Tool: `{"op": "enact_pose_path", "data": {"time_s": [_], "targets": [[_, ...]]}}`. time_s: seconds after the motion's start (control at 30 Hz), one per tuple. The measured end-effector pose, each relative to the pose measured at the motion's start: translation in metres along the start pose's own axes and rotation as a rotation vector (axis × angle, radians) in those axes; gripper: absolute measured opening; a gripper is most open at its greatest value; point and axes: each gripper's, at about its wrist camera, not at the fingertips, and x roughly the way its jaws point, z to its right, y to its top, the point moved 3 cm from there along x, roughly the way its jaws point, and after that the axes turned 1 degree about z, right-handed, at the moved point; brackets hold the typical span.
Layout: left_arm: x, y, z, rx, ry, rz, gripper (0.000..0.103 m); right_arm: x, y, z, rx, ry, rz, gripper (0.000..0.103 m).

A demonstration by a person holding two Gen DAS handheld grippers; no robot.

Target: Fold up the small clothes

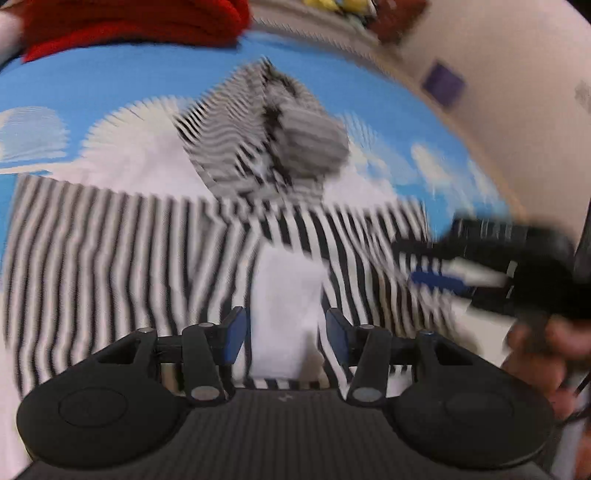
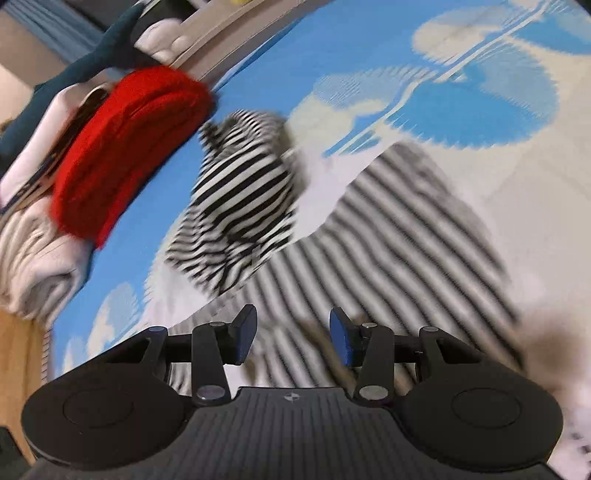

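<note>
A black-and-white striped garment point(image 1: 110, 251) lies spread on a blue sheet with white clouds point(image 1: 110, 81). Its hood or sleeve point(image 1: 266, 140) is bunched up at the far side. A white panel point(image 1: 284, 314) of the garment sits between my left gripper's point(image 1: 285, 334) open fingers. The right gripper point(image 1: 436, 273) shows at the right of the left wrist view, over the garment's right edge. In the right wrist view the striped garment point(image 2: 406, 240) lies under my open right gripper point(image 2: 293, 338), with the bunched part point(image 2: 247, 188) ahead. Both views are motion-blurred.
A folded red garment point(image 2: 125, 147) sits on a stack of folded clothes point(image 2: 37, 258) at the sheet's far left; it also shows in the left wrist view point(image 1: 129, 26). A dark blue plush point(image 2: 74, 74) and a white headboard ledge point(image 2: 221, 40) lie beyond. A person's hand point(image 1: 546, 354) holds the right gripper.
</note>
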Motion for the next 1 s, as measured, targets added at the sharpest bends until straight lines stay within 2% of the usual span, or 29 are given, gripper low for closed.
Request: {"op": "enact_pose_path", "data": {"time_s": [0.1,0.17,0.23,0.27,0.33,0.37,0.43,0.47,0.5,0.57,0.67,0.7,0.73,0.77,0.87,0.93,0.97,1.0], "targets": [[0.019,-0.01,0.006,0.067,0.088,-0.04,0.057,0.001,0.008,0.014,-0.008,-0.099,-0.002,0.046],[0.024,-0.012,0.007,0.08,0.094,-0.048,0.059,0.005,0.008,0.028,0.013,-0.132,-0.019,0.046],[0.023,-0.014,0.01,0.098,0.085,-0.051,0.066,0.006,0.008,0.037,0.042,-0.152,-0.034,0.046],[0.023,-0.015,0.011,0.122,0.084,-0.053,0.07,0.007,0.009,0.041,0.055,-0.16,-0.04,0.046],[0.025,-0.018,0.017,0.187,0.103,-0.058,0.07,0.01,0.008,0.046,0.076,-0.17,-0.053,0.046],[0.026,-0.02,0.017,0.207,0.117,-0.057,0.069,0.012,0.007,0.048,0.086,-0.175,-0.061,0.046],[0.024,-0.017,0.012,0.2,0.14,-0.048,0.053,0.016,0.006,0.051,0.107,-0.181,-0.073,0.046],[0.02,-0.014,0.007,0.173,0.143,-0.039,0.03,0.017,0.005,0.052,0.113,-0.184,-0.076,0.046],[0.013,-0.008,-0.001,0.136,0.15,-0.025,0.022,0.017,0.004,0.052,0.112,-0.187,-0.076,0.046],[-0.012,0.006,-0.019,0.028,0.159,0.045,0.021,0.017,0.004,0.051,0.105,-0.197,-0.074,0.045],[-0.059,0.018,-0.064,-0.203,0.271,0.162,0.021,0.017,0.005,0.051,0.1,-0.213,-0.076,0.044],[-0.072,0.015,-0.083,-0.3,0.322,0.189,0.021,0.017,0.006,0.051,0.097,-0.22,-0.076,0.044],[-0.078,0.011,-0.096,-0.353,0.355,0.19,0.021,0.017,0.006,0.051,0.096,-0.226,-0.074,0.044],[-0.08,0.007,-0.109,-0.4,0.35,0.177,0.022,0.017,0.007,0.051,0.096,-0.233,-0.072,0.044],[-0.076,0.002,-0.13,-0.534,0.242,0.156,0.024,0.013,0.008,0.047,0.094,-0.256,-0.049,0.045],[-0.07,0.004,-0.136,-0.559,0.168,0.149,0.035,0.01,0.009,0.041,0.076,-0.245,-0.028,0.045],[-0.067,0.004,-0.139,-0.563,0.155,0.144,0.041,0.008,0.01,0.038,0.071,-0.235,-0.018,0.045],[-0.063,0.006,-0.142,-0.566,0.153,0.135,0.042,0.006,0.011,0.036,0.067,-0.224,-0.009,0.045]]}}
